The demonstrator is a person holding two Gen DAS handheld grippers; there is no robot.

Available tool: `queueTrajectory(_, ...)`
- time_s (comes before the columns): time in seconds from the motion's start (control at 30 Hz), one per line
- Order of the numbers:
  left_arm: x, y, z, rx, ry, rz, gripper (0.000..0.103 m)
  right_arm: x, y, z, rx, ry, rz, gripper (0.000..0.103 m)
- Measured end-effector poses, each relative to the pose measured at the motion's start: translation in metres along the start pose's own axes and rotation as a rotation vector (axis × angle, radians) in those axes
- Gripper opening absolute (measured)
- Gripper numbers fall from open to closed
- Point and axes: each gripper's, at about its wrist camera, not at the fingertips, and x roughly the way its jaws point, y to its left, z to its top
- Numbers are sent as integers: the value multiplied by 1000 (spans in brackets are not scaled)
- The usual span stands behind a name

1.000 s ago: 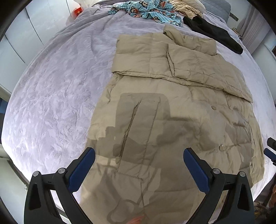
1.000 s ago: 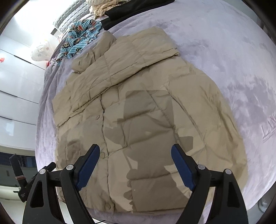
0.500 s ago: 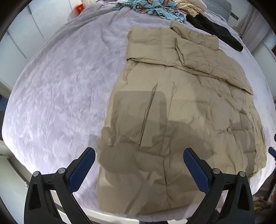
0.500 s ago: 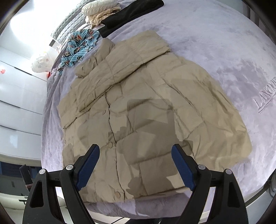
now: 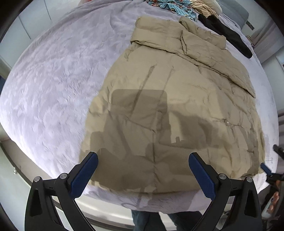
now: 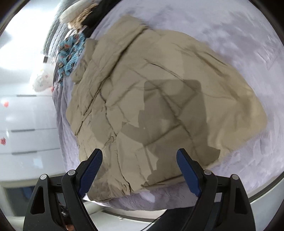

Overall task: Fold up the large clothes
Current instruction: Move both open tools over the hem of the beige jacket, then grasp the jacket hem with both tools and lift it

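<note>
Left gripper [image 5: 142,170] and right gripper [image 6: 139,168] spread wide, holding nothing.
Poised above near hem of tan puffer jacket [image 5: 177,99]; patterned garment [image 5: 175,6] beyond collar.

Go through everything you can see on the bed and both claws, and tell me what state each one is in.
Tan puffer jacket: spread flat, sleeves folded across chest, nothing gripping it.
Left claw: open, empty.
Right claw: open, empty.
Blue patterned garment: crumpled, unfolded.
Black garment: lying loose, unfolded.
Lavender bedspread: spread over bed, lightly wrinkled.
</note>
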Motion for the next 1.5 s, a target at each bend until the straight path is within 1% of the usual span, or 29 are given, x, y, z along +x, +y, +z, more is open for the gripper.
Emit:
queueTrajectory(0.17,-4,4,-10,-31,8,-36,102,-2,-25,0,57,8,1,87)
queueTrajectory(0.3,-10,19,-22,-89,17,-111,102,-5,-43,-1,102,-2,20,87)
queueTrajectory(0.37,-10,28,-26,-115,29,-133,102,-7,-52,-2,133,-1,32,87)
queueTrajectory(0.43,-7,39,-31,-143,51,-159,102,-7,-63,-1,171,4,43,87)
queueTrajectory(0.53,-2,49,-38,-174,91,-208,102,-5,-73,-2,213,12,35,87)
queueTrajectory(0.63,9,53,-46,-193,148,-261,102,-2,-84,-2,248,35,27,87)
queueTrajectory(0.7,17,52,-47,-197,161,-274,102,2,-88,-4,259,56,15,87)
queueTrajectory(0.87,33,48,-35,-244,156,-326,102,13,-97,-4,295,79,34,88)
queueTrajectory(0.97,41,44,-24,-272,146,-348,102,18,-97,0,313,67,46,88)
queueTrajectory(1.1,47,35,-8,-281,139,-351,102,20,-99,8,354,33,91,88)
queueTrajectory(1.13,47,33,-5,-286,137,-355,99,21,-99,9,364,29,95,88)
queueTrajectory(1.17,47,32,-3,-286,134,-356,87,21,-99,10,376,26,101,88)
queueTrajectory(1.2,48,31,-1,-280,138,-353,80,22,-101,11,392,23,109,88)
queueTrajectory(1.23,49,30,2,-267,146,-333,66,23,-103,11,407,23,116,88)
queueTrajectory(1.27,50,31,3,-260,148,-322,46,24,-104,11,415,25,119,88)
queueTrajectory(1.33,49,35,5,-238,151,-312,24,25,-108,11,445,24,128,88)
queueTrajectory(1.37,48,39,5,-237,147,-319,24,23,-110,10,455,21,134,88)
queueTrajectory(1.4,45,44,6,-240,140,-337,20,23,-111,10,471,17,147,88)
queueTrajectory(1.43,43,46,7,-239,134,-349,17,23,-113,9,476,15,159,84)
queueTrajectory(1.47,40,49,8,-234,129,-358,17,23,-113,9,477,15,171,79)
queueTrajectory(1.5,39,49,9,-228,125,-364,17,24,-113,9,474,17,180,59)
